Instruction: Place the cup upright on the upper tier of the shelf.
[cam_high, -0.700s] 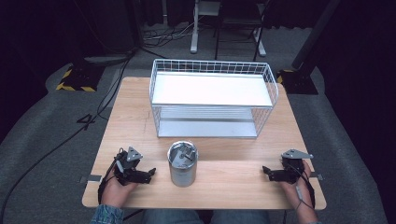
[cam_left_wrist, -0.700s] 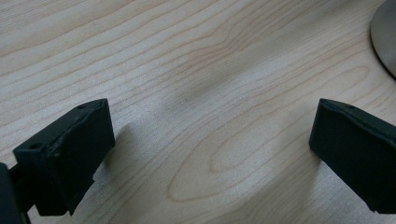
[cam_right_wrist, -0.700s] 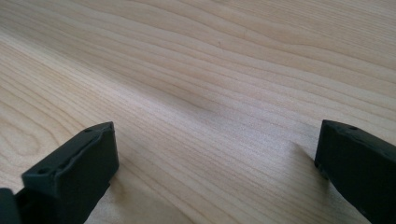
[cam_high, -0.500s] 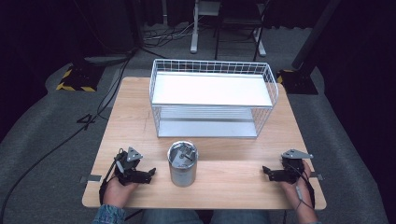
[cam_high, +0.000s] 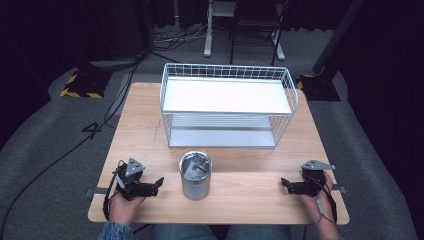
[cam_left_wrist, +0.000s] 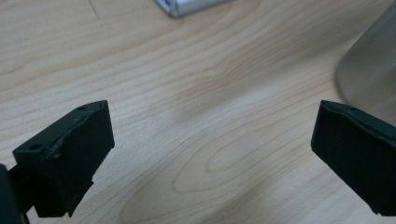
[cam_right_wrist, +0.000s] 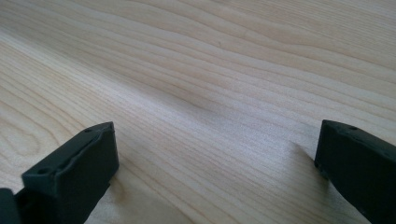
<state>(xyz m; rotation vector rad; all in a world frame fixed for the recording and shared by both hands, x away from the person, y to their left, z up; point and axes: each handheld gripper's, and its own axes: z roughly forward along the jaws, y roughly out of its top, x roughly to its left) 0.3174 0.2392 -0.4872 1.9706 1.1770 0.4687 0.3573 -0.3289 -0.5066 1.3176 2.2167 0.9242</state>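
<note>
Can (cam_high: 196, 176) stands upright at desk (cam_high: 145, 125) front centre before rack (cam_high: 227, 107), between left gripper (cam_high: 156, 184) and right gripper (cam_high: 286, 184), both resting low, jaws apart, apparently readied for a grasp.

One readable sign: a dark "4" marked on the grey floor (cam_high: 50, 130), left of the wooden surface (cam_high: 145, 125).
</note>
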